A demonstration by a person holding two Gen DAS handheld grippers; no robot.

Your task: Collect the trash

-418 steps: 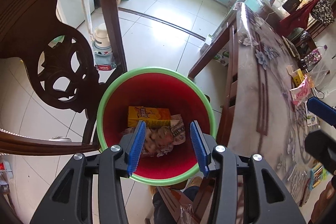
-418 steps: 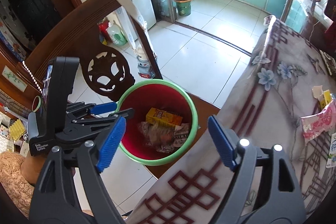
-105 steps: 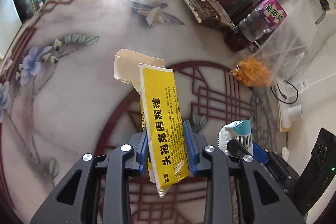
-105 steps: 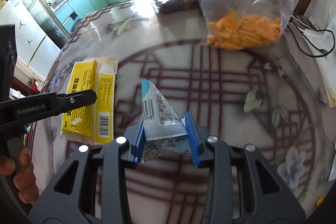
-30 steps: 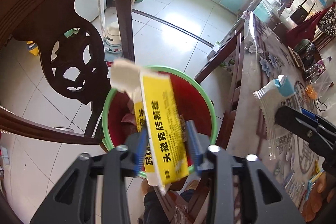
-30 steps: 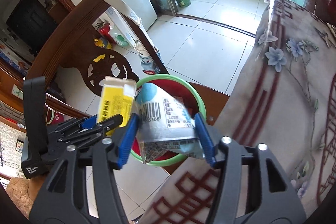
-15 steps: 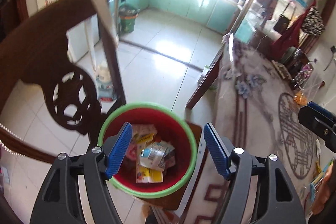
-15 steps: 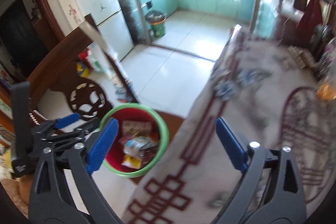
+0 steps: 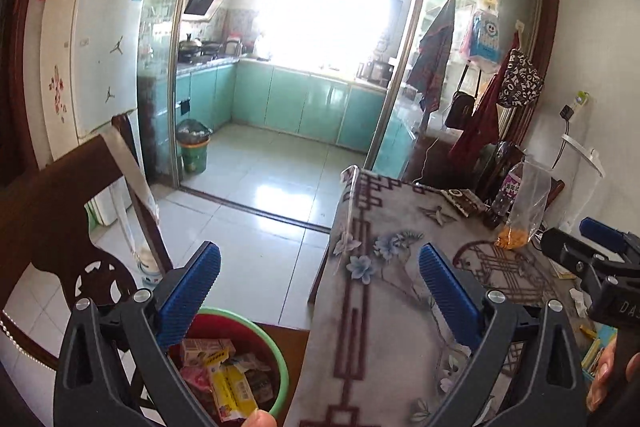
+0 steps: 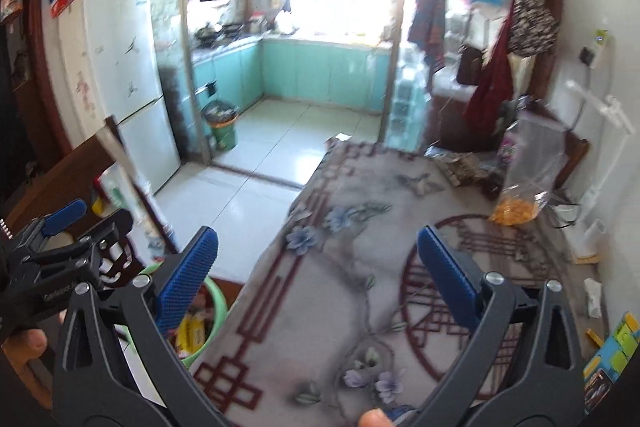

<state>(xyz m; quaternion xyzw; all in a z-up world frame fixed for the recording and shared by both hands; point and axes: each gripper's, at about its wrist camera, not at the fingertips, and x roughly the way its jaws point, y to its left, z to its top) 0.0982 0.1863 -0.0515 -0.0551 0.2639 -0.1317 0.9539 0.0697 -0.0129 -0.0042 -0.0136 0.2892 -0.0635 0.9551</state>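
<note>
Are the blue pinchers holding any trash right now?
No. The left gripper and right gripper are both open and empty; the yellow wrapper lies in the red bin.

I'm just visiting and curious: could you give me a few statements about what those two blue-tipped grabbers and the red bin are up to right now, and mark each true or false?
1. The left gripper is open and holds nothing. True.
2. The right gripper clamps a wrapper. False: it is open and empty.
3. The yellow medicine box lies in the red trash bin. True.
4. The clear bag of orange snacks is in the bin. False: it stands on the table.
</note>
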